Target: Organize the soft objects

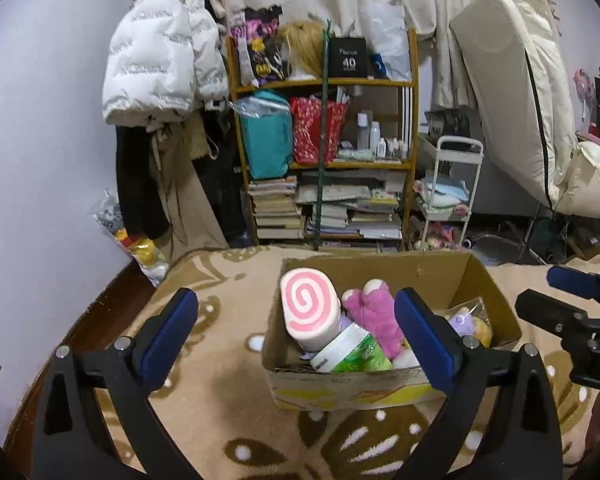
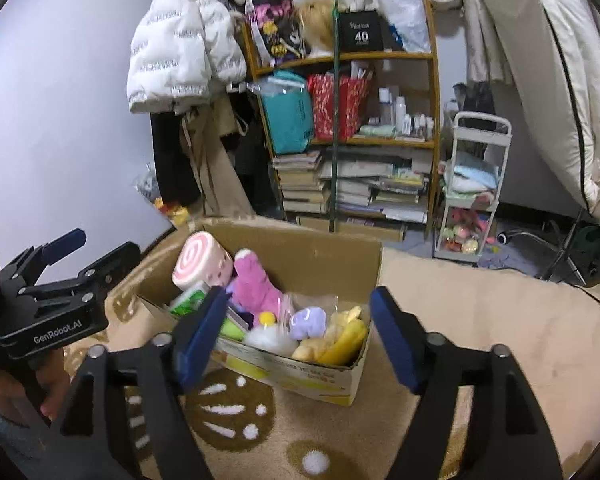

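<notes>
Your left gripper (image 1: 296,332) and right gripper (image 2: 296,336) both hang with jaws spread wide and nothing between them, just in front of the cardboard box (image 2: 300,248) on the tan patterned blanket (image 2: 480,320). The soft things sit inside the box: a pink swirl roll pillow (image 1: 306,306) at the left, a pink plush (image 1: 374,314) beside it, a purple plush (image 2: 308,322) and a yellow plush (image 2: 346,340) toward the right. Behind the box stands a cluttered wooden shelf (image 1: 324,160).
</notes>
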The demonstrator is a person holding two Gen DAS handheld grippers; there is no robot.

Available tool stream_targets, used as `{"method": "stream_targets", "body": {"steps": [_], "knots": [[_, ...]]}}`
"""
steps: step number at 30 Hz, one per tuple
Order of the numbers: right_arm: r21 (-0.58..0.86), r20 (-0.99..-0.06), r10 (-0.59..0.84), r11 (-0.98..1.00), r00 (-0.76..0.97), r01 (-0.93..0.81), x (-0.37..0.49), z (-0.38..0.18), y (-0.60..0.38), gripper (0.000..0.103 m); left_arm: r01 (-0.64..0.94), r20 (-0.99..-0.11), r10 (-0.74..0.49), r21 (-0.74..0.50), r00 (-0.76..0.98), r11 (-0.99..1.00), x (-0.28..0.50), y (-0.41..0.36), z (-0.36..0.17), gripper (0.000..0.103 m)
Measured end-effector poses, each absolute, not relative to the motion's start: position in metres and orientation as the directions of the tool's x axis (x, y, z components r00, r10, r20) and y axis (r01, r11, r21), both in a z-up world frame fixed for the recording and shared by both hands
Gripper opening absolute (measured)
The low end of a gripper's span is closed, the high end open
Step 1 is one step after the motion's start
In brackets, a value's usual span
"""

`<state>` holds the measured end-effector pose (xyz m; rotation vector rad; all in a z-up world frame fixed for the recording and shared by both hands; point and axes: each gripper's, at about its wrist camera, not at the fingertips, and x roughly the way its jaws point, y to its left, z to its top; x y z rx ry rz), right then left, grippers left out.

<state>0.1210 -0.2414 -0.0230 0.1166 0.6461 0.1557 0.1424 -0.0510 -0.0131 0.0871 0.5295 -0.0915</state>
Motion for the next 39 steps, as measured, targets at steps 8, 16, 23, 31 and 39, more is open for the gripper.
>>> {"method": "stream_targets", "body": {"steps": [8,16,23,31,39], "knots": [[0.164,-0.510,0.176,0.981,0.842,-0.106,0.083,0.017,-0.243,0.103,0.070,-0.462,-0.017,0.097,0.886,0.993,0.101,-0.040,0.020,0.102],[0.130,-0.479,0.155,0.986,0.864,-0.105,0.051,0.045,-0.242,0.103,0.048,-0.444,-0.030,0.029,0.895,0.998,0.063,-0.024,0.052,0.102],[0.105,-0.450,0.142,0.989,0.882,-0.105,0.023,0.062,-0.245,0.103,0.002,-0.442,0.013,0.034,0.897,0.999,0.040,-0.010,0.066,0.102],[0.086,-0.447,0.121,0.992,0.886,-0.093,0.001,0.064,-0.246,0.103,0.013,-0.434,0.004,0.037,0.901,0.999,0.018,0.001,0.057,0.102],[0.059,-0.451,0.095,0.995,0.887,-0.076,-0.010,0.057,-0.243,0.103,0.032,-0.384,0.004,0.088,0.923,0.996,0.007,-0.009,0.047,0.102]]}}
